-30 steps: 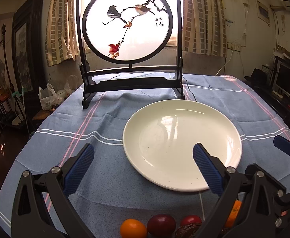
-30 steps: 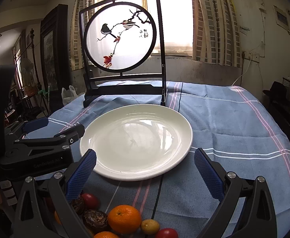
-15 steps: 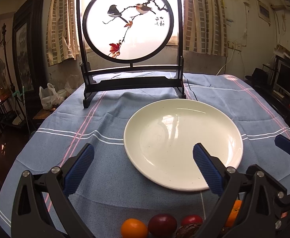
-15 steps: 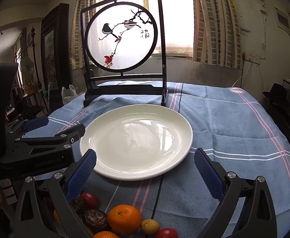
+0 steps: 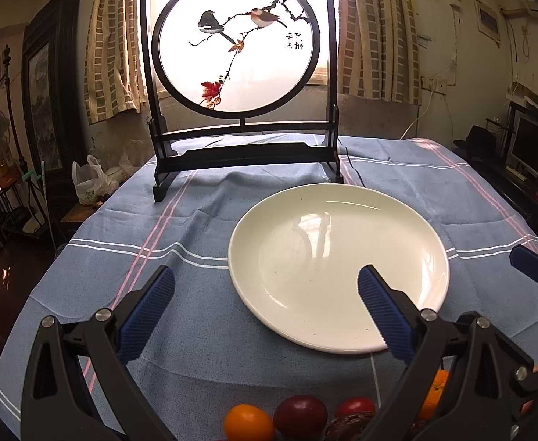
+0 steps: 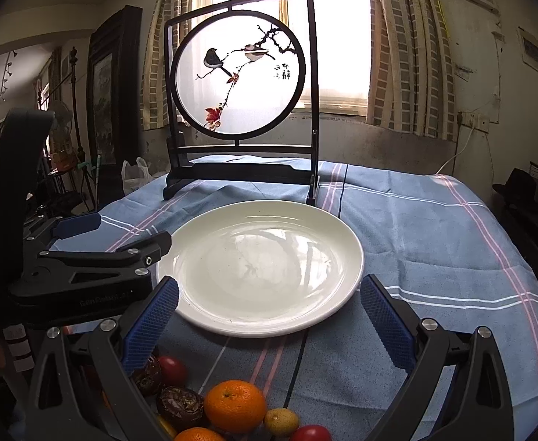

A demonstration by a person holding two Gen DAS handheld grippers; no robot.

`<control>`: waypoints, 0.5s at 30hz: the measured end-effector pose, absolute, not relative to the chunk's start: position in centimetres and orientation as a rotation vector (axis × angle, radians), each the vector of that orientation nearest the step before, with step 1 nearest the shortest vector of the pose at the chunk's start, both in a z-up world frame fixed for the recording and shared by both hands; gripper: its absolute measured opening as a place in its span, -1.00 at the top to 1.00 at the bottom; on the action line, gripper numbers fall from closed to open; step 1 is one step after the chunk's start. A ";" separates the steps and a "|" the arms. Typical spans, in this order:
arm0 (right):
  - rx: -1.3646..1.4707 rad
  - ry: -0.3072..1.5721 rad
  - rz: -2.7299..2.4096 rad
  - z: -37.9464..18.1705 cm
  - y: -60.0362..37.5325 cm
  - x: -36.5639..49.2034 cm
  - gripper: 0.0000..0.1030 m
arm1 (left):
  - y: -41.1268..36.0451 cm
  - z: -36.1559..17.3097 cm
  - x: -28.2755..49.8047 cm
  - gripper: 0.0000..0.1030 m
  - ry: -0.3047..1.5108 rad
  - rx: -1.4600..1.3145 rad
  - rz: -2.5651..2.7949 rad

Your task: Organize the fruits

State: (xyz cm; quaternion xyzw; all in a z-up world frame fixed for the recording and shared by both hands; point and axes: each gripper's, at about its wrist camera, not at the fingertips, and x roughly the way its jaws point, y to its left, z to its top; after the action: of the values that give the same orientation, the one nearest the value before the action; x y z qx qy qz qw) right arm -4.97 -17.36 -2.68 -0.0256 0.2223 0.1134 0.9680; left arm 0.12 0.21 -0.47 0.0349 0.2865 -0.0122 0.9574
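Note:
A large empty white plate (image 5: 339,264) (image 6: 261,268) lies on the blue striped tablecloth. A small pile of fruit sits at the near edge: an orange (image 6: 234,404), a small yellow fruit (image 6: 280,420), red fruits (image 6: 171,369), dark wrinkled fruits (image 6: 179,406). In the left wrist view I see an orange (image 5: 247,422), a dark red fruit (image 5: 300,414) and a red one (image 5: 354,406). My left gripper (image 5: 265,310) is open and empty above the cloth, also visible in the right wrist view (image 6: 96,257). My right gripper (image 6: 269,318) is open and empty over the fruit pile.
A dark wooden stand with a round bird painting (image 5: 239,84) (image 6: 239,95) stands at the back of the table (image 6: 434,239). A black cable (image 5: 355,172) runs from it past the plate. The table's left edge drops to a cluttered floor with a plastic bag (image 5: 90,183).
Both grippers shifted only slightly; the plate sits a touch higher in the right wrist view. Jaws stay open and nothing was picked up.

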 end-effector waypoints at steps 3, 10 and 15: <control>-0.040 0.482 0.248 -2.8 -17.3 -4.8 -0.93 | 0.1 -0.3 -0.1 -0.90 0.575 0.085 -0.024; -0.103 0.580 0.320 -2.4 -17.9 -7.1 -0.93 | 1.3 0.9 -4.0 -0.90 0.536 0.183 -0.088; -0.153 0.643 0.351 -2.7 -20.3 -11.2 -0.93 | 1.9 -0.2 -8.5 -0.90 0.607 0.293 -0.213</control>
State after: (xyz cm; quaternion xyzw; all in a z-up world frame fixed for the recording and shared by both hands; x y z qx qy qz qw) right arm -11.21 -20.26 -2.70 -0.0750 0.3139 0.1715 0.9308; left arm -8.52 1.89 -0.23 0.1434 0.2972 -0.1041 0.9382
